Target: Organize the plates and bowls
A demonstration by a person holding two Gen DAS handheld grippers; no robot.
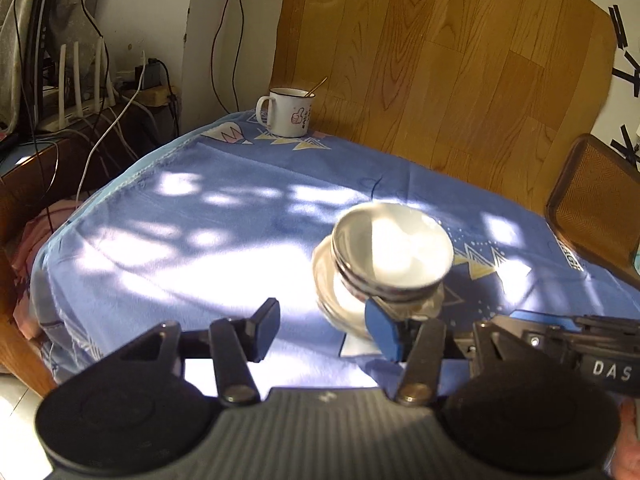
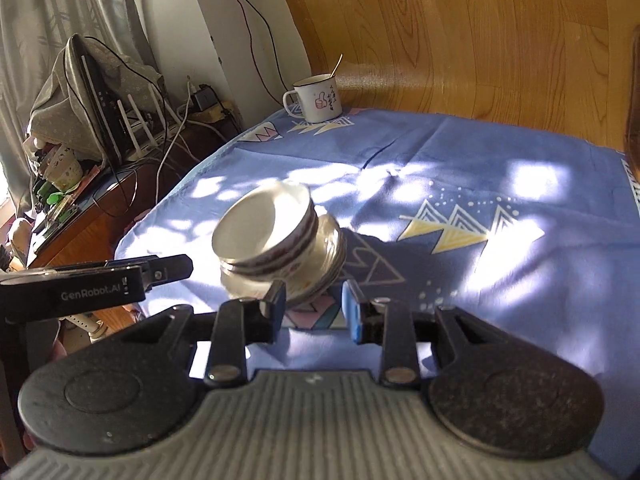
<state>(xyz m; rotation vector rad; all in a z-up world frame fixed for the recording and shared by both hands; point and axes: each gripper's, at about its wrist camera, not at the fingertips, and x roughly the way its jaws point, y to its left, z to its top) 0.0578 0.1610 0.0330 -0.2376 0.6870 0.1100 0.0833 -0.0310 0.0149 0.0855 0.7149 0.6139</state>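
Now | left hand-held gripper (image 1: 326, 330): parted, empty | right hand-held gripper (image 2: 314, 308): parted, beside stacked bowls (image 2: 268, 236)

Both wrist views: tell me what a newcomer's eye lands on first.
A stack of bowls nested on plates sits sunlit mid-table on the blue tablecloth, just ahead of both grippers. Far behind, at the table's back edge by the wood-grain wall, stands a white mug with a spoon in it.
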